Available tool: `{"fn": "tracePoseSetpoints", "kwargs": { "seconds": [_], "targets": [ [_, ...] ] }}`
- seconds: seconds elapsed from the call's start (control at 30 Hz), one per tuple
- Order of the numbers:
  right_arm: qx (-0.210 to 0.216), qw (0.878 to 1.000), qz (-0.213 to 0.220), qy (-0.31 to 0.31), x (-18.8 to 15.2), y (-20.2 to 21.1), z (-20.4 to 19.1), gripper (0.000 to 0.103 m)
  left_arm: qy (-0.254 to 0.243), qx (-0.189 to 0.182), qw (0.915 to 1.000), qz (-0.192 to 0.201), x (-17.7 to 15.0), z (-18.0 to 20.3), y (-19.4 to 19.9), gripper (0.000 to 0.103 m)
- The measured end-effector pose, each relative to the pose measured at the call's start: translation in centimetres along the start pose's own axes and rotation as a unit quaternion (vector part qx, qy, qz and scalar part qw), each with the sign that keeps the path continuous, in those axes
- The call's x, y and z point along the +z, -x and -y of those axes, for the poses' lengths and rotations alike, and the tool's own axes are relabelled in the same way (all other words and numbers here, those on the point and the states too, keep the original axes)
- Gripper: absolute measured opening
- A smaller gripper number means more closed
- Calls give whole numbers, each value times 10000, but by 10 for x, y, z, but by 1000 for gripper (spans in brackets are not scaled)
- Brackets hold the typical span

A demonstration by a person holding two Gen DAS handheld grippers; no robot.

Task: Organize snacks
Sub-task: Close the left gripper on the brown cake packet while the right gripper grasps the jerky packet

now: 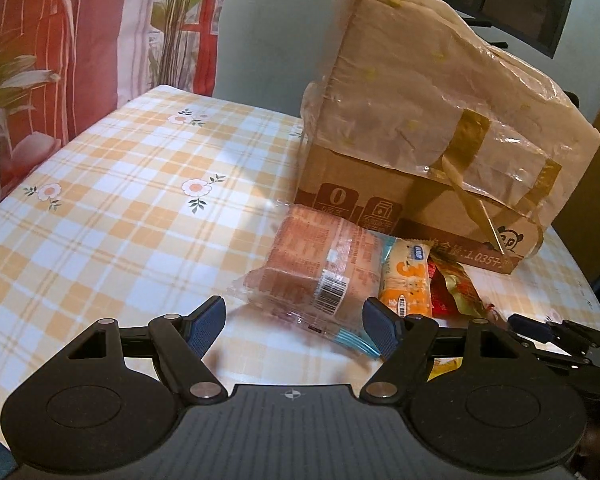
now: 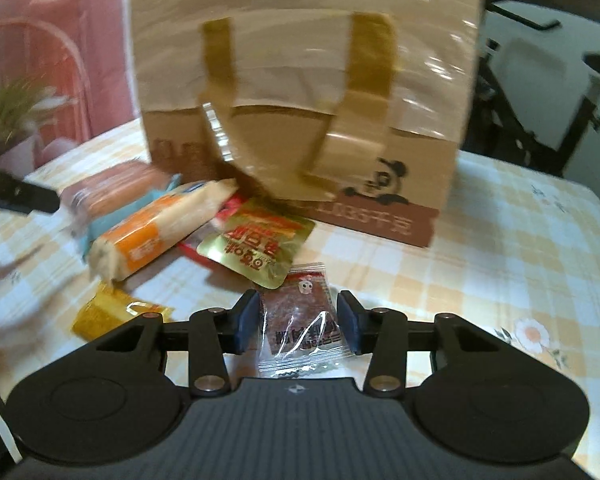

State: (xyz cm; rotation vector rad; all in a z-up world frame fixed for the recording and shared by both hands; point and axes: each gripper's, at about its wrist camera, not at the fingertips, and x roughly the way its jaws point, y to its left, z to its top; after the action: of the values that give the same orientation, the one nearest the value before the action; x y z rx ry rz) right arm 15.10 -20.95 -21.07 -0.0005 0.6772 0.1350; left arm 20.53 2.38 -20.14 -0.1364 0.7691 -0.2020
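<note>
Several snacks lie in front of a cardboard box (image 1: pixel 380 200) that is partly covered by a clear bag with gold handles. My left gripper (image 1: pixel 293 304) is open, its fingertips on either side of the near corner of a pink cake packet (image 1: pixel 320 256). An orange-and-white bar (image 1: pixel 406 280) and a gold-red packet (image 1: pixel 456 284) lie to the right of the cake. My right gripper (image 2: pixel 298 296) has its pads against both edges of a small clear sachet (image 2: pixel 300 320) of brown snack on the cloth. The gold-red packet (image 2: pixel 256 248) lies just beyond the sachet.
The table (image 1: pixel 120 200) has a yellow checked cloth with flowers. A small yellow packet (image 2: pixel 104 312) lies to the left of my right gripper. A floral curtain (image 1: pixel 60 40) hangs behind the table's left side. Dark furniture (image 2: pixel 540 100) stands beyond the right side.
</note>
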Motion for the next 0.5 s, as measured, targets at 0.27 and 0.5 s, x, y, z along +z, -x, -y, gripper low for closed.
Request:
{"fn": "tracePoseSetpoints", "kwargs": {
  "seconds": [0.27,0.5],
  "targets": [
    [-12,9999,30,169,0,-2,-6,46,-165,24,9999,-18,-4,2,-4,77],
    [34,9999,28,103,-1,-1,-3,46,-213,76,9997,3,-4,1,-4,78]
  ]
}}
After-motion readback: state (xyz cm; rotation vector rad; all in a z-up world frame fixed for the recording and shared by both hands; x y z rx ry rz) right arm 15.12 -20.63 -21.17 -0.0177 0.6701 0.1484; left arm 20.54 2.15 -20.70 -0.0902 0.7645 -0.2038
